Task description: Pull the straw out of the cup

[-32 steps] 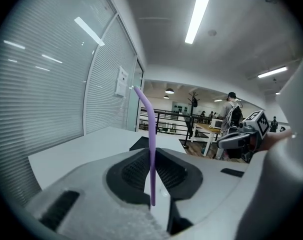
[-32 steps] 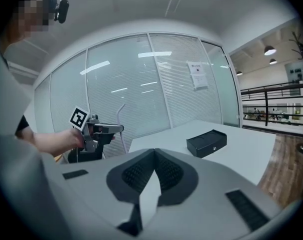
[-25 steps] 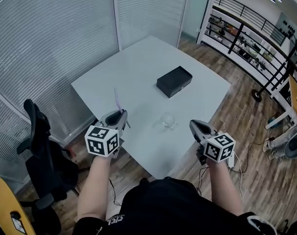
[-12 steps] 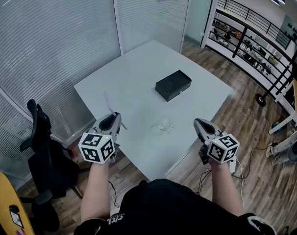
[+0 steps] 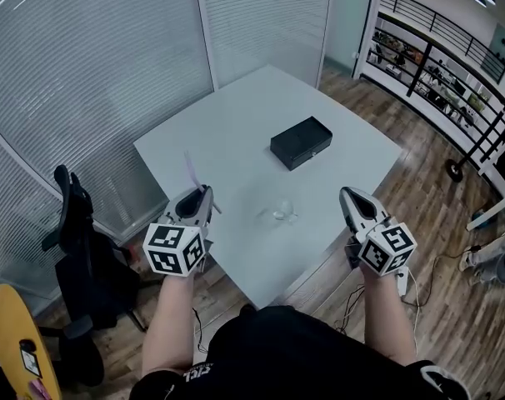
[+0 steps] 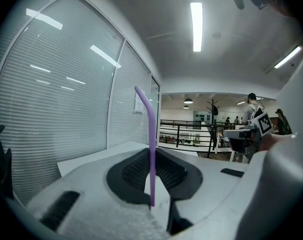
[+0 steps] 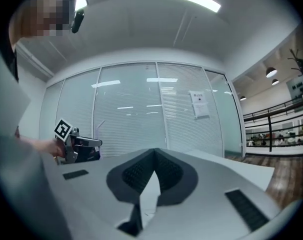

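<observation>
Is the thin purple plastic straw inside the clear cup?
No, the left gripper holds the thin purple plastic straw away from the clear cup.

- Box lies on the desk, behind the cup.
- Cup stands between left claw and right claw.
- Straw sits in the left claw, left of the cup.
- Chair stands left of the desk.

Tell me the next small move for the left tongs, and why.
Probably lower the left tongs to the table and lay the straw down beside the cup. The straw is clamped upright in them, already clear of the cup, which stands on the table with no straw in it.
</observation>
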Demonstrator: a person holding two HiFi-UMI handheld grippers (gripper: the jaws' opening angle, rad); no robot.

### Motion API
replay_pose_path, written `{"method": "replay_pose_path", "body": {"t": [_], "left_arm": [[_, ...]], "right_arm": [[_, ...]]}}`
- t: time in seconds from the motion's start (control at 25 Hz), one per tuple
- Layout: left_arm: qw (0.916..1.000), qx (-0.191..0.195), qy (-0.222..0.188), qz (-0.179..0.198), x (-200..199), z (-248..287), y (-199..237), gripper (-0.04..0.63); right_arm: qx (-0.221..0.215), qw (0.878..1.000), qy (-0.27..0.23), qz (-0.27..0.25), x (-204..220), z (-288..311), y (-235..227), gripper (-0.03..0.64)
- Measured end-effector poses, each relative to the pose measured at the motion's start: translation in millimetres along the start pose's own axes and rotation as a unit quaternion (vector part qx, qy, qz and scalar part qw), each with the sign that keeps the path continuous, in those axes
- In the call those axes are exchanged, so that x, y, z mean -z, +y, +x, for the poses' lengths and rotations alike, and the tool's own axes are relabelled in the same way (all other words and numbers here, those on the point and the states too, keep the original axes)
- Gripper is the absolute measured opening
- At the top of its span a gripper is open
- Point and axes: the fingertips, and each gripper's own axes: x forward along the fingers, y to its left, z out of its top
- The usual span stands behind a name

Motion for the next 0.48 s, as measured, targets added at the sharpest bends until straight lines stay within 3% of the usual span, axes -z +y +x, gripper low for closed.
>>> {"method": "replay_pose_path", "body": {"t": [0.48], "left_arm": [[1.0, -0.008, 0.004, -0.004, 8.7, -1.5, -9.9, 0.04]], "right_arm": [[-0.028, 1.0, -0.006, -0.011, -5.8, -12.1, 20.4, 0.003]]}}
